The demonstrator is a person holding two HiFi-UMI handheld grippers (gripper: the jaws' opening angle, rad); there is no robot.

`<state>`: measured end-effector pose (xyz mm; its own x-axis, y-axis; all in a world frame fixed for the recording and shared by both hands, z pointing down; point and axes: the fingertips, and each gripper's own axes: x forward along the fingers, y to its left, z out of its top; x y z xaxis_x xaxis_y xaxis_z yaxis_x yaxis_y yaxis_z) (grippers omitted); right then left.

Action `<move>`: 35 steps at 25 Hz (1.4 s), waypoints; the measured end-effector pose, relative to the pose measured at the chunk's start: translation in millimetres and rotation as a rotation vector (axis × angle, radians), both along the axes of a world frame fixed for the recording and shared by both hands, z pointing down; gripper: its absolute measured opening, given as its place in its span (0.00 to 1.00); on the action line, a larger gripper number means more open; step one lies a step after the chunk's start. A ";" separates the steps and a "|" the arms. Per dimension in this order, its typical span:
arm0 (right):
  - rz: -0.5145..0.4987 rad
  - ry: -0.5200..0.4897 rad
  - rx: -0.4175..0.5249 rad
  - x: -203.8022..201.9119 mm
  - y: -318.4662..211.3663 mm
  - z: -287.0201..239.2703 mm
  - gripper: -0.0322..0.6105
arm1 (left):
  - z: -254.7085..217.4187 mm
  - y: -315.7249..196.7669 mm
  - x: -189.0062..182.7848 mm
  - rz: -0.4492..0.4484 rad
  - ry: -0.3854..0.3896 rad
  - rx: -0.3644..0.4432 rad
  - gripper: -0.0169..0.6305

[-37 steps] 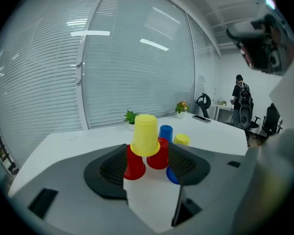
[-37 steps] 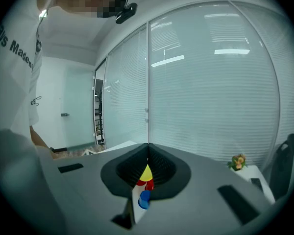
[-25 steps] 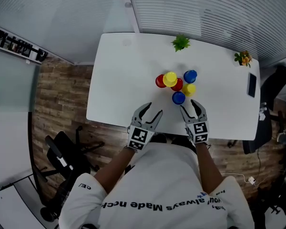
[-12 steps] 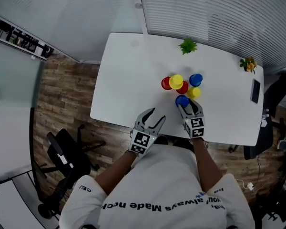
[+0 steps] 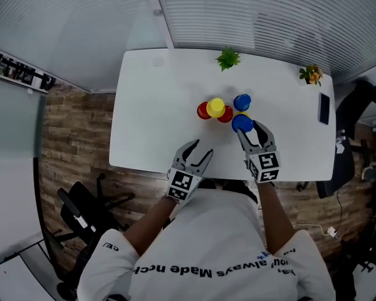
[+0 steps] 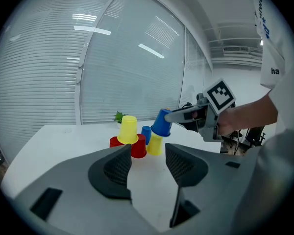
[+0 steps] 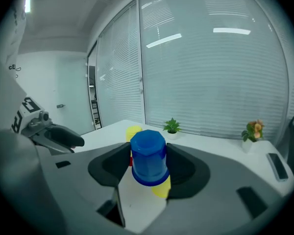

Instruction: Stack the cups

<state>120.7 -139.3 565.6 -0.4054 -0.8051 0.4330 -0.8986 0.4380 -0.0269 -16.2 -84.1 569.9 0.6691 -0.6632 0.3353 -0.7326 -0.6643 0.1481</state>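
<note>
Since its jaws pinch the upturned blue cup [image 7: 148, 155] by its sides, the right gripper [image 5: 250, 132] holds it raised over a yellow cup [image 7: 161, 187], seemingly to cap it. The left gripper [image 6: 146, 163] hangs spread and empty above the table [image 5: 150, 105].

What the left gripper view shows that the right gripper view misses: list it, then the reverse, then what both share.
Left gripper view only: the left claw with open, empty jaws, and the right claw seen from outside, its marker cube included.
Right gripper view only: the flowering plant, the dark phone, and the left claw seen from the side.
Both: the blue cup gripped in the right claw above a yellow cup, the green plant, and the white table.
</note>
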 end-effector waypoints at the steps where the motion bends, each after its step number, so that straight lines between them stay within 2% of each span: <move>1: -0.004 0.008 0.002 0.8 -7.9 -0.6 0.42 | 0.1 -0.5 0.5 0.000 -0.001 0.000 0.40; 7: -0.042 0.048 -0.038 -4.6 -47.4 21.4 0.42 | -1.4 -2.0 -8.2 -0.028 -0.007 -0.004 0.40; 12: -0.043 0.060 -0.101 -8.0 -57.8 39.6 0.42 | -0.1 -4.5 -20.5 -0.056 -0.020 -0.008 0.40; 15: -0.046 0.017 -0.095 -8.7 -53.1 32.3 0.51 | 1.7 -7.2 -23.8 -0.064 -0.021 -0.013 0.40; 17: -0.055 -0.035 -0.076 -4.5 -44.9 19.5 0.51 | 3.3 -9.0 -21.9 -0.060 -0.021 -0.017 0.40; 21: -0.037 -0.133 -0.036 30.6 -30.2 -6.0 0.46 | 9.1 -13.0 -14.0 -0.042 -0.027 -0.027 0.40; 26: -0.006 -0.076 -0.025 89.0 -44.0 6.5 0.35 | 17.8 -13.5 -9.8 -0.033 -0.039 -0.049 0.40; 30: -0.091 0.009 -0.067 94.0 -75.0 45.2 0.37 | 23.1 -12.2 -14.6 -0.050 -0.053 -0.069 0.40; 35: -0.235 0.005 -0.145 67.9 -107.1 79.3 0.42 | 26.2 -11.1 -26.0 -0.083 -0.076 -0.084 0.40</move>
<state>188.7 -246.5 644.9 -0.5712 -0.6190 0.5391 -0.7731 0.6263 -0.1000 -42.2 -95.2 596.1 0.5839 -0.6825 0.4397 -0.7957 -0.5885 0.1433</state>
